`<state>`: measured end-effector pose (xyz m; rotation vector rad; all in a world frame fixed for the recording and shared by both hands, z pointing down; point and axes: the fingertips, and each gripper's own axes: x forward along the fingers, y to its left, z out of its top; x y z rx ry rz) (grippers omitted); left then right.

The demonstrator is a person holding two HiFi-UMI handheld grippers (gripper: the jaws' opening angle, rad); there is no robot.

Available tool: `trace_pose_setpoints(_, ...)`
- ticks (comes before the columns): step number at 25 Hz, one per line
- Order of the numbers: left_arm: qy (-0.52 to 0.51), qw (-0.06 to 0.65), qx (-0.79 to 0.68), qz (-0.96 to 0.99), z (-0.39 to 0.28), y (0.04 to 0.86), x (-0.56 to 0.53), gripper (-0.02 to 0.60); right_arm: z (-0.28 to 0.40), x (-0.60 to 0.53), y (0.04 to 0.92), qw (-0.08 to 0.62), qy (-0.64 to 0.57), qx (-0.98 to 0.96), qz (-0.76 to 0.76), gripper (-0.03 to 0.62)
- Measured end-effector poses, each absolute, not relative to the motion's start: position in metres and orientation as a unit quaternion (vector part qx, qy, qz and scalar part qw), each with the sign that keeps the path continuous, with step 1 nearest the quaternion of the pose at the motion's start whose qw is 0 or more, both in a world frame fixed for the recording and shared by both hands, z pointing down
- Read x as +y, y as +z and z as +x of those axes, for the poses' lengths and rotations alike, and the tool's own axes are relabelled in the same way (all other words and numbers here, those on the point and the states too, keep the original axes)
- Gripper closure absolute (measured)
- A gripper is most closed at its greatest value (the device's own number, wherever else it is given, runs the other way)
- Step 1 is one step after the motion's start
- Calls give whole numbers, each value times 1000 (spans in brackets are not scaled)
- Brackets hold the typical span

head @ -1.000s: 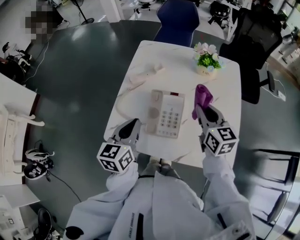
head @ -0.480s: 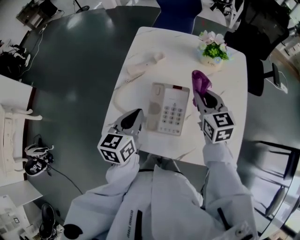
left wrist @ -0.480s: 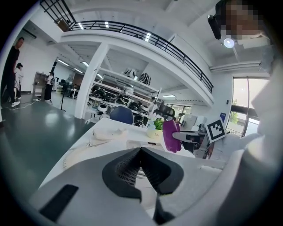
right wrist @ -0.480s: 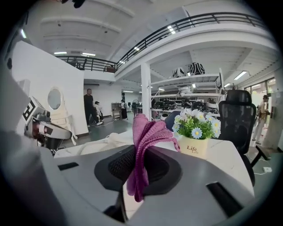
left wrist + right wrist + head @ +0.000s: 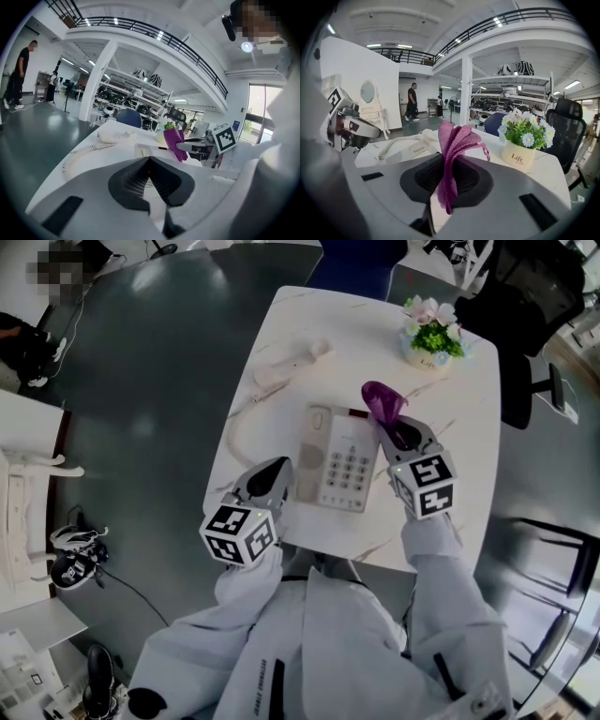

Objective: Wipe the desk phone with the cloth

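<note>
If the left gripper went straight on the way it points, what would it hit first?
Probably the phone: the left gripper, jaws shut, aims at its left side, nothing between them. Its height is unclear, so it might skim over.

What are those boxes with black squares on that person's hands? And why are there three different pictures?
The person holds two tools like big tongs, and the boxes are part of them. One picture comes from a camera on the person's head, looking down. The other two come from cameras riding on the tools. On the white table are a desk phone, its handset lying apart, and a flower pot. The right hand-held gripper pinches a purple cloth. The left hand-held gripper is closed and empty.
</note>
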<state>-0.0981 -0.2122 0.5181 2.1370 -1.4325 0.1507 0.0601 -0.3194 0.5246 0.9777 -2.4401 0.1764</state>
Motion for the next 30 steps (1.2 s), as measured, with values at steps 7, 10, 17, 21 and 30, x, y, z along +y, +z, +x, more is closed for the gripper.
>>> trace_pose_setpoints(7,58,284,-531,796,-96,523,-210,583,49,-313,537,276,74,-899,332,556)
trace_pose_setpoints(10,58,285,-532,795,-97,524,-208,583,46,-308,543,294,77,-897,321,556)
trace_pose_setpoints(17,57,285,-529,797,-97,524,-205,583,43,-301,550,317,82,-892,311,556)
trace_pose_setpoints(21,57,285,-527,799,-96,523,-203,583,42,-294,552,323,89,-891,305,556)
trace_pose_setpoints(30,56,285,-520,803,-92,523,-198,583,40,-277,556,335,102,-890,292,556)
